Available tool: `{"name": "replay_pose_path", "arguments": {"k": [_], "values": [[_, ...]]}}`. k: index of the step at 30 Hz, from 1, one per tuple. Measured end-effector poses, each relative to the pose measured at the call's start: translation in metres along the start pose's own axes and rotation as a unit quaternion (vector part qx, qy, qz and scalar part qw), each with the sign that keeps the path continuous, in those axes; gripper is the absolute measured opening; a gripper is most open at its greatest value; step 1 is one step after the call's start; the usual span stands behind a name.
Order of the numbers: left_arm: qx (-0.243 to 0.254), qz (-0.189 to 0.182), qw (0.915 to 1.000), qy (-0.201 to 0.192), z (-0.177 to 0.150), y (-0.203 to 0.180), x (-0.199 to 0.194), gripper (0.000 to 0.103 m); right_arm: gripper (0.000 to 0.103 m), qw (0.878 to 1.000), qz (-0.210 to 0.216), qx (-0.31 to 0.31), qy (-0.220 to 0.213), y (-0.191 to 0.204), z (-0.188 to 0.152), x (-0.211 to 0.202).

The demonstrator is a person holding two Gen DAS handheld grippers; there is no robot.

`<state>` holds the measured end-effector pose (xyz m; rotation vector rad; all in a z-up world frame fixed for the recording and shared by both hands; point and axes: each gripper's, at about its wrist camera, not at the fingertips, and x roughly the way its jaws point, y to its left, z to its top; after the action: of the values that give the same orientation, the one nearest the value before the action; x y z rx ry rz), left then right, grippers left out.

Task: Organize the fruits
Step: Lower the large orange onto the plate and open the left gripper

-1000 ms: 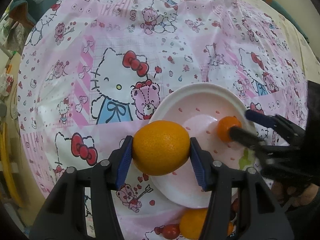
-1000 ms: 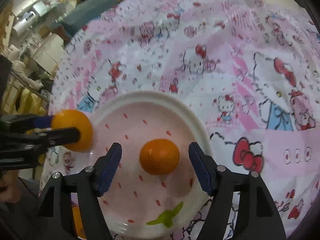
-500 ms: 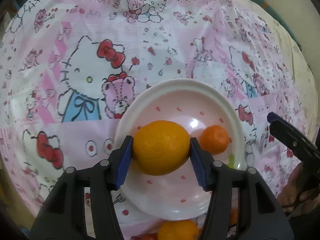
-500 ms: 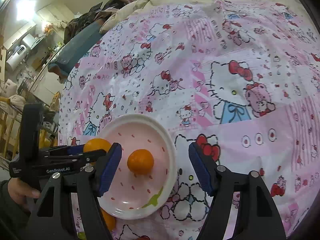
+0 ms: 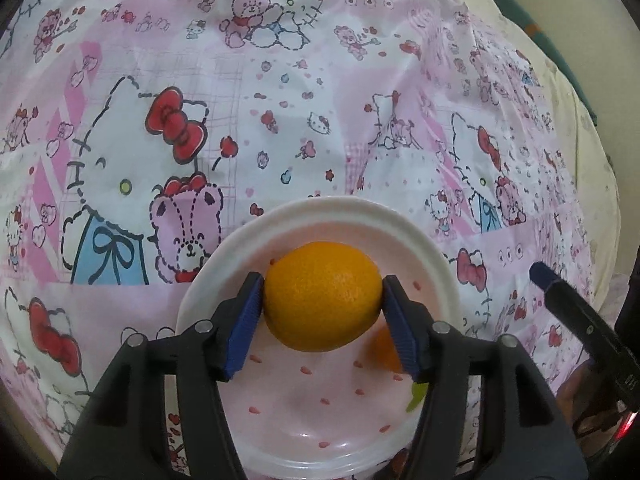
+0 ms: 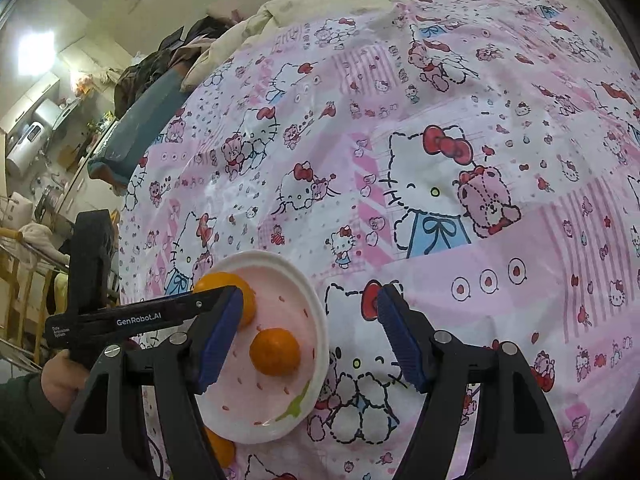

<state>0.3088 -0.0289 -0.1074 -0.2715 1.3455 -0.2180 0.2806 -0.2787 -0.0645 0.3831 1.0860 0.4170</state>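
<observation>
three oranges, one plate

Cloth: pink & white patchwork w/ cartoon cats, red bows, pink bears, blue dresses, small red hearts. Plate: white rim, pale pink inside w/ small red flecks; green mark at its 5 o'clock in right-wrist view. Large orange: bright yellow-orange, dimpled skin. Small orange: deeper orange, smooth. Third orange fruit at 6 o'clock of plate, same hue, mostly hidden. Left gripper: black frame, dark blue ribbed pads, silver screws; white lettering on its side. Right gripper: same black & blue. Quilt at 12 o'clock: cream w/ faint spots.
</observation>
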Motion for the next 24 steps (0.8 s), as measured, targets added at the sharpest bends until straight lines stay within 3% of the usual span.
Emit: {"name": "replay_pose_path", "arguments": {"k": [1, 3, 5, 8, 16, 20, 24], "values": [[0.010, 0.014, 0.9998, -0.002, -0.001, -0.003, -0.001, 0.065, 0.072, 1.000, 0.001, -0.002, 0.000, 0.000, 0.001, 0.000], [0.016, 0.024, 0.9995, -0.009, -0.002, -0.002, -0.004, 0.087, 0.072, 1.000, 0.002, -0.004, -0.001, 0.002, 0.002, 0.000], [0.014, 0.022, 0.9995, -0.017, -0.002, -0.001, -0.008, 0.094, 0.072, 1.000, 0.004, -0.005, -0.001, 0.003, 0.001, -0.001], [0.013, 0.014, 0.9997, -0.017, -0.003, -0.001, -0.016, 0.094, 0.072, 1.000, 0.004, -0.011, -0.002, 0.006, 0.000, -0.004], [0.029, 0.025, 0.9963, -0.077, -0.020, -0.003, -0.070, 0.094, 0.072, 1.000, 0.001, -0.029, -0.012, 0.016, -0.007, -0.028], [0.033, 0.037, 0.9947, -0.090, -0.038, -0.005, -0.093, 0.094, 0.072, 0.999, 0.005, -0.029, -0.017, 0.022, -0.017, -0.043], [0.020, 0.020, 0.9949, -0.096, -0.061, -0.004, -0.116, 0.094, 0.074, 0.999, 0.005, -0.033, -0.021, 0.028, -0.031, -0.059]]}}
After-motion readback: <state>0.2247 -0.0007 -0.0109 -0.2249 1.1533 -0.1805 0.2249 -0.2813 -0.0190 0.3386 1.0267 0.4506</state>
